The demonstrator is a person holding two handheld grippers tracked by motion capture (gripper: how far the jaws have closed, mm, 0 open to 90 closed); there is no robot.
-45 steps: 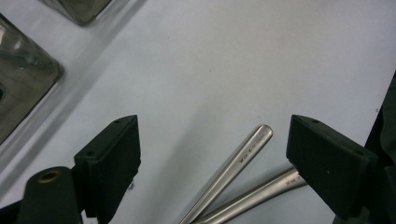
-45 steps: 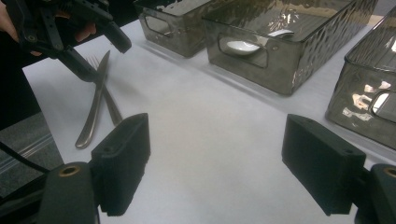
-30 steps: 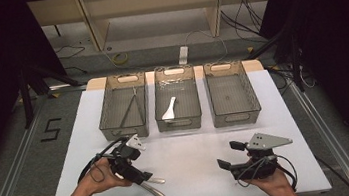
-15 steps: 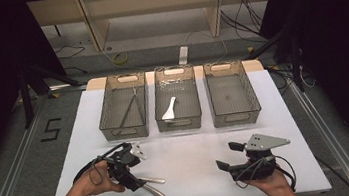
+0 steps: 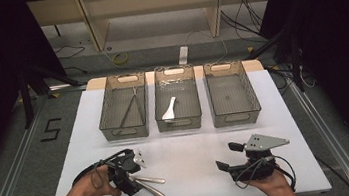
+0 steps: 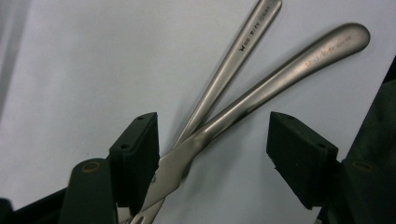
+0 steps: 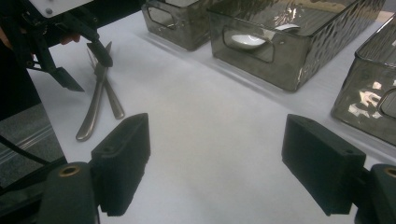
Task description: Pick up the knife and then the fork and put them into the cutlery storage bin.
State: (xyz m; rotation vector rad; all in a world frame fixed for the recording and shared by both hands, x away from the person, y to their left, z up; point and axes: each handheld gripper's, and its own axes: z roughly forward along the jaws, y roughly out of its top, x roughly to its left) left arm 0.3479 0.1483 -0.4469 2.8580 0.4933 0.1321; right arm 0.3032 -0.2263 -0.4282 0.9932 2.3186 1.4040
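Two metal utensils (image 5: 148, 183) lie crossed on the white table (image 5: 188, 146) near its front left edge. In the left gripper view their handles (image 6: 261, 79) fan out between my jaws. My left gripper (image 5: 133, 179) is lowered over the crossing. Its jaws have just been closing around the handles. The left pad (image 6: 137, 154) sits against a handle, while the right pad (image 6: 299, 154) stands clear of them. My right gripper (image 5: 226, 156) rests at the front right, open, with bare table between its jaws (image 7: 215, 135). It looks toward the left gripper (image 7: 84, 56) and the utensils (image 7: 95, 100).
Three clear bins stand in a row at the back. The left bin (image 5: 125, 132) holds thin metal tongs (image 5: 131, 108), the middle bin (image 5: 179, 124) a white spoon (image 5: 169, 110), and the right bin (image 5: 234, 119) nothing. The bins (image 7: 280, 56) stand near the right gripper's front.
The left gripper has dropped slightly onto the crossed utensils and its jaws have narrowed. The right gripper has stayed put.
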